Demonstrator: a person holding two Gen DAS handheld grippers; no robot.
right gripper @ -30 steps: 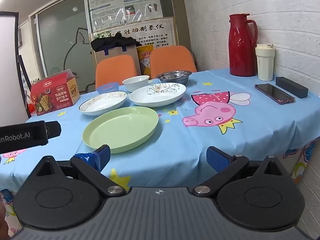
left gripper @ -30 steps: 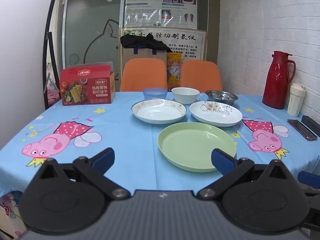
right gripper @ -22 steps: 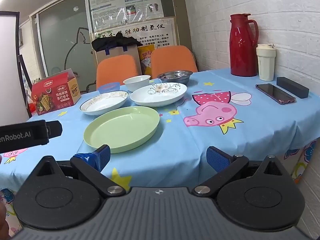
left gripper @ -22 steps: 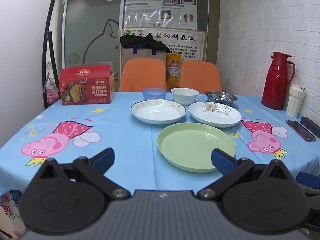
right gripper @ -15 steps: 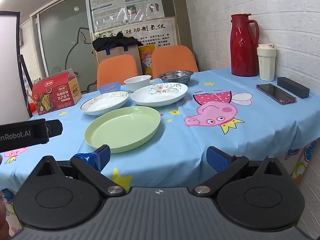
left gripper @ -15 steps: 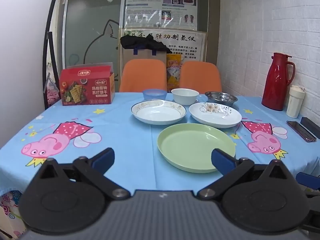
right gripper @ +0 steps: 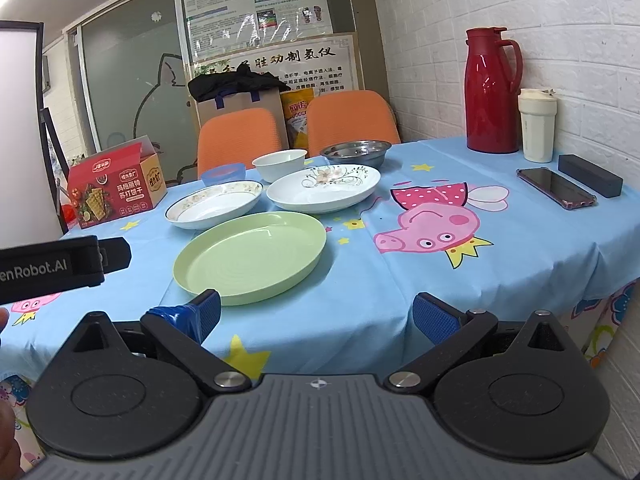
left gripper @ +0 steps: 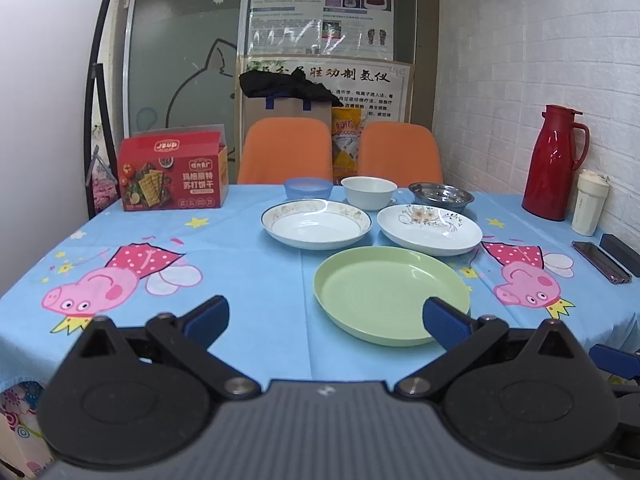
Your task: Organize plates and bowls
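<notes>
White brick wall and a frosted glass partition enclose a bench [left gripper: 256, 272] draped in a blue cartoon-pig cloth. 3 plates are laid out flat and apart: a round pale green plastic plate [left gripper: 390, 300] nearest, a white gold-rimmed plate [left gripper: 316, 229] and a white flower-painted plate [left gripper: 430, 229] behind it. Beyond these, 3 bowls are lined up: blue translucent [left gripper: 308, 189], white ceramic [left gripper: 370, 192], shiny steel [left gripper: 442, 195]. Nothing is stacked yet. The left gripper [left gripper: 324, 318] and right gripper [right gripper: 316, 314] are both held wide open and empty at the near edge. Open cloth on the left is judged to allow stacking.
</notes>
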